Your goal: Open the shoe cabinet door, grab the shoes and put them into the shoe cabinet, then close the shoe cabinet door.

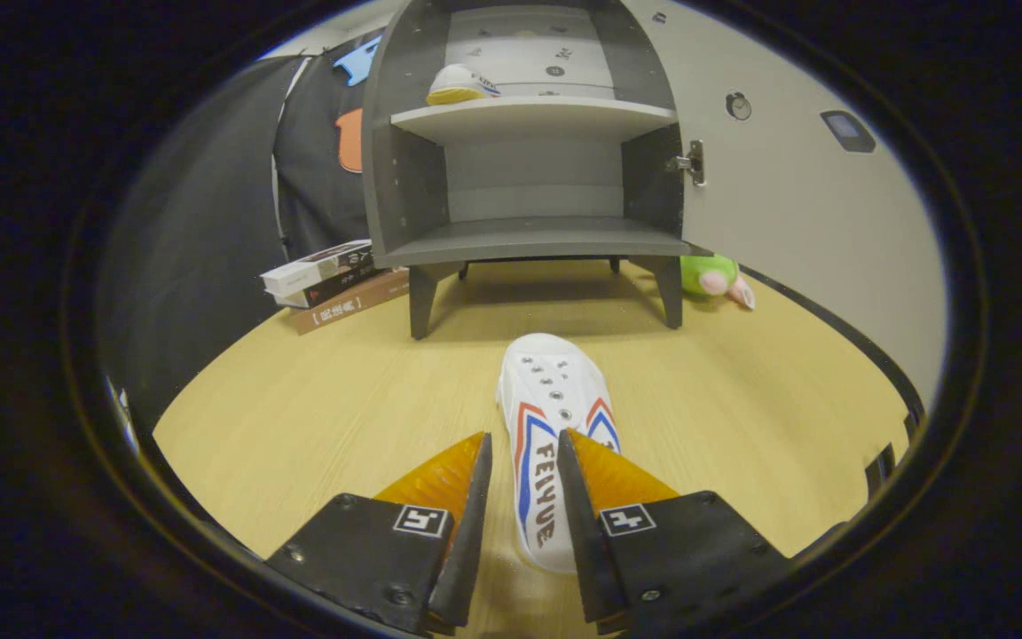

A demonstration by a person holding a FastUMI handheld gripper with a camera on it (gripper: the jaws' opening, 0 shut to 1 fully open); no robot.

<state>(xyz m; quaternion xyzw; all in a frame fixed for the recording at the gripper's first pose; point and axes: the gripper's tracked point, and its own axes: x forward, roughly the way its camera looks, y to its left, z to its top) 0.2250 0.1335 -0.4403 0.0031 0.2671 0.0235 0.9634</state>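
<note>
A white shoe [555, 399] with red and blue stripes lies on the wooden table [298, 417], toe towards the shoe cabinet [533, 235]. Its heel end sits between my fingers. My gripper [524, 453] is open: the right finger overlaps the shoe's edge, and a strip of table shows between the left finger and the shoe. The grey cabinet stands beyond the shoe on short legs, with its pale door [795, 195] swung wide open to the right. A second white shoe [460, 84] rests on the left of the upper shelf. The lower shelf is bare.
A stack of books [334, 280] lies left of the cabinet's legs. A green and pink plush toy [717, 277] sits at the foot of the open door. Dark cloth walls the left side. The table's right edge runs along under the door.
</note>
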